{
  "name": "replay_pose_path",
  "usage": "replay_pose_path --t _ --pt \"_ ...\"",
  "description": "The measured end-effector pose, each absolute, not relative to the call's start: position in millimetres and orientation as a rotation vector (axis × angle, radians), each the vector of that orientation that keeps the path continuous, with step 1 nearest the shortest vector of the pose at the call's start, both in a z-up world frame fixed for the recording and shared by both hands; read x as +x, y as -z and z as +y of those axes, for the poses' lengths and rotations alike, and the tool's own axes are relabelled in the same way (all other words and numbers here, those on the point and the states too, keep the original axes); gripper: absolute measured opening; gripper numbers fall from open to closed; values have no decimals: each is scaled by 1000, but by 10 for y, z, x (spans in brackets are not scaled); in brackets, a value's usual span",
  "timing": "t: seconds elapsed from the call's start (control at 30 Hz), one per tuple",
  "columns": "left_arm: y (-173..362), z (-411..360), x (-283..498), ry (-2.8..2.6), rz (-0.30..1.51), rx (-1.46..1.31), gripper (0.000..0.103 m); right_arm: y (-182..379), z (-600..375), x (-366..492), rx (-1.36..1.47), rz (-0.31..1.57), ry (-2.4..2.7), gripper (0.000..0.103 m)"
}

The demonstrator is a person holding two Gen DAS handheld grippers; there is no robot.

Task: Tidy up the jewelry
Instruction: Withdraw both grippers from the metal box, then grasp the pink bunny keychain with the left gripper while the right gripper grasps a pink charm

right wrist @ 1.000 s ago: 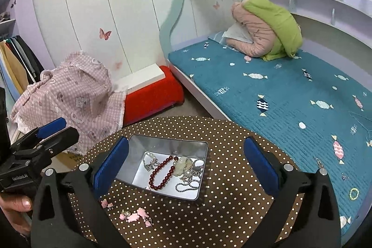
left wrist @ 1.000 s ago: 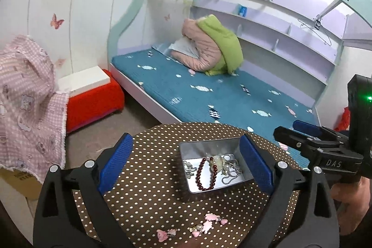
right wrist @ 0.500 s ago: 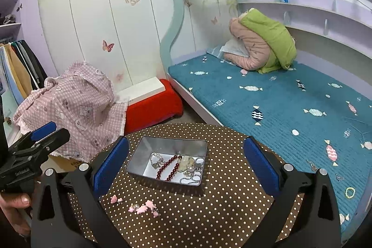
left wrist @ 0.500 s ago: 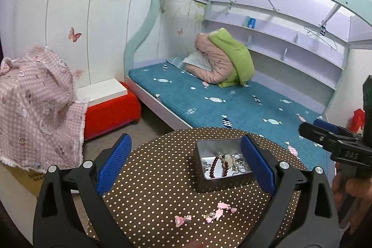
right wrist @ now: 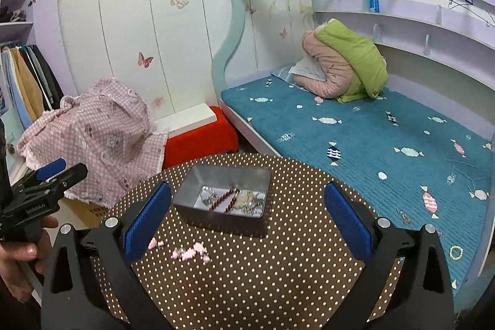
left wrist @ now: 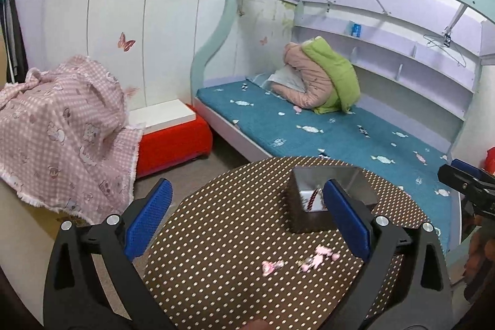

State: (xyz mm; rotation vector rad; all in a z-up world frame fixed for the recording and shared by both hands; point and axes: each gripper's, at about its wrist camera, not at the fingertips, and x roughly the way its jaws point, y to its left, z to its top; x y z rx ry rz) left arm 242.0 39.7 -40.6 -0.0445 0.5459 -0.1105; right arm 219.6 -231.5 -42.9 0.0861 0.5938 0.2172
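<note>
A grey metal tin (right wrist: 198, 214) stands on the round brown polka-dot table (right wrist: 278, 283). It holds a dark red bead bracelet (right wrist: 223, 200) and silver chains (right wrist: 250, 201). Small pink jewelry pieces (right wrist: 188, 253) lie loose on the table in front of the tin. In the left wrist view the tin (left wrist: 303, 218) is partly behind my right finger and the pink pieces (left wrist: 315, 259) lie near it. My left gripper (left wrist: 247, 221) is open and empty above the table. My right gripper (right wrist: 247, 221) is open and empty, back from the tin.
A bed with a teal mattress (right wrist: 371, 138) and a pink and green quilt bundle (right wrist: 343, 70) lies behind the table. A red box (right wrist: 198, 141) with a white lid and a pink checked cloth (right wrist: 92, 132) sit at the left. Clothes hang at the far left.
Both grippers have drawn back and up from the tin, so the table and tin look smaller and farther. The left view has swung left. Both stay open.
</note>
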Motion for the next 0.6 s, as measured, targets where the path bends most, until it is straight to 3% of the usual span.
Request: replay_pose_path --t 0.6 --pt "1244 282 2398 142 716 58 98 1024 -2068 2175 18 762 -250 95"
